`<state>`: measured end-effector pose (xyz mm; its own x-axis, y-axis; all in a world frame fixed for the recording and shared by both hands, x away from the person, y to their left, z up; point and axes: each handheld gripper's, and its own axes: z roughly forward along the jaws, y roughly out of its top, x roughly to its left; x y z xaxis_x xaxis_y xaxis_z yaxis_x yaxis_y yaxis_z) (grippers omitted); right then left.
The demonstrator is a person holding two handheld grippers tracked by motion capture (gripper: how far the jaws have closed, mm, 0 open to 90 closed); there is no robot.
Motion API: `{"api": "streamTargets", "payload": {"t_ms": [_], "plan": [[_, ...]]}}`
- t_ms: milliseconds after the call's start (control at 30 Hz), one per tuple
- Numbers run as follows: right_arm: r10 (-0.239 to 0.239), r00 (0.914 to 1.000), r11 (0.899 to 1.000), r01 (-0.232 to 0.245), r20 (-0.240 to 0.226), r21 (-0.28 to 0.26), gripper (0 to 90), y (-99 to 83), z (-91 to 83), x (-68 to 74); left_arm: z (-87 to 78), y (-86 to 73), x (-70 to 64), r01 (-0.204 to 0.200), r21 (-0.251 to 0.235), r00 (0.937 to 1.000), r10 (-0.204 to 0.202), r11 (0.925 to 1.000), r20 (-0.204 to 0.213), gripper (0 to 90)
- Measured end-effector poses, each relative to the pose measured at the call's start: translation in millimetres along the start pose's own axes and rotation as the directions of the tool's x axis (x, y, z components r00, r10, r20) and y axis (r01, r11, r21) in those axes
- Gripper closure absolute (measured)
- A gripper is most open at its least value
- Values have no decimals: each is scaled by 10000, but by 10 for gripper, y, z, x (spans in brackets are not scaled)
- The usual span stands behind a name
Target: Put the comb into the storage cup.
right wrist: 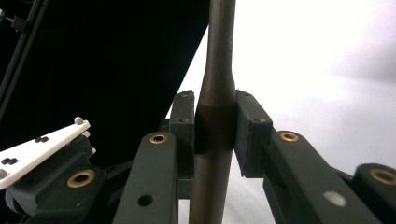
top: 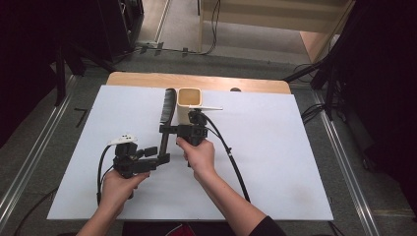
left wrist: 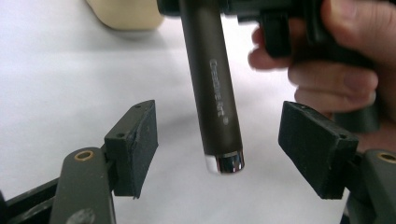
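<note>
Dark brush handle (left wrist: 215,93), pale lettering "Creative Art" (slightly blurred)

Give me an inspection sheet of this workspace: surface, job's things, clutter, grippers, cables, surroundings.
Surface: white sheet over a wooden table.
Job's things: dark brush with a silver end cap, held off the sheet; beige square cup behind it.
Clutter: nothing seen.
Grippers: right hand-held gripper shut on the brush handle; left hand-held gripper open, jaws either side of the cap, not touching.
Cables: black cable trails from the right one across the sheet.
Surroundings: grey floor, floor cables, dark stands.
</note>
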<state>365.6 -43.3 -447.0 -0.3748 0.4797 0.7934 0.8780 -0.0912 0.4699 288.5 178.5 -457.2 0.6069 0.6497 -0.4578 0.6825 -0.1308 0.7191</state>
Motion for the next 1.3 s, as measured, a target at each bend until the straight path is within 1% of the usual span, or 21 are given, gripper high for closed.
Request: {"api": "streamTargets", "payload": {"t_ms": [100,133,200,233,300,367,467,533,633,667,733,800,867,933,967,1033,1133,1233,1300], "plan": [[-126,9998,9999,125,170,43,698,0,-26,1,25,-14,3,-250,430,9996,245,9988,107,297],[-249,9995,9997,249,210,31,698,0,-32,-3,39,-23,1,-354,597,9993,349,9976,92,297],[-269,9992,9996,268,282,58,698,-2,-49,-6,62,-39,0,-495,965,9988,489,9941,91,297],[-298,9991,9995,297,294,54,698,-3,-56,-12,72,-45,-3,-489,1050,9988,486,9933,48,297],[-247,9991,9997,244,343,92,698,-4,-73,-20,83,-46,-6,-463,1138,9989,446,9924,166,297],[-341,9986,9994,338,411,81,698,-7,-84,-33,82,-43,-11,-530,1183,9985,509,9916,208,298],[-502,9973,9987,500,541,53,698,-12,-110,-46,84,-47,-13,-658,1385,9976,624,9882,289,298],[-654,9957,9979,655,658,7,699,-12,-133,-51,74,-56,-3,-804,1587,9966,764,9840,312,298],[-793,9939,9968,798,765,-34,699,-8,-172,-56,46,-66,11,-933,1811,9956,906,9790,230,300],[-815,9934,9966,821,812,-50,699,-7,-183,-56,35,-69,14,-1083,1898,9941,1063,9758,208,300],[-897,9924,9959,906,845,-69,699,-9,-204,-66,26,-78,21,-1269,2070,9919,1243,9701,257,300],[-917,9922,9957,927,848,-71,699,-14,-219,-76,13,-91,38,-1542,2244,9880,1507,9622,329,300],[-914,9918,9957,922,893,-55,699,-18,-230,-86,6,-106,54,-1632,2368,9866,1574,9577,436,300],[-950,9914,9954,957,895,-26,699,-19,-237,-90,-5,-129,71,-1913,2514,9815,1843,9488,513,299],[-999,9909,9949,1004,905,-13,699,-20,-242,-91,-9,-135,77,-1990,2578,9800,1929,9455,490,300],[-1021,9906,9947,1027,913,-18,699,-21,-250,-88,-27,-150,95,-2228,2642,9747,2188,9384,450,300],[-1193,9887,9927,1205,905,-83,698,-29,-264,-85,-53,-176,129,-2418,2710,9700,2390,9317,436,299],[-1205,9887,9926,1214,892,-49,699,-32,-273,-79,-82,-199,157,-2561,2782,9660,2554,9258,395,299],[-1273,9880,9918,1281,879,-38,699,-30,-282,-78,-105,-219,167,-2664,2767,9630,2673,9233,351,299]]}}
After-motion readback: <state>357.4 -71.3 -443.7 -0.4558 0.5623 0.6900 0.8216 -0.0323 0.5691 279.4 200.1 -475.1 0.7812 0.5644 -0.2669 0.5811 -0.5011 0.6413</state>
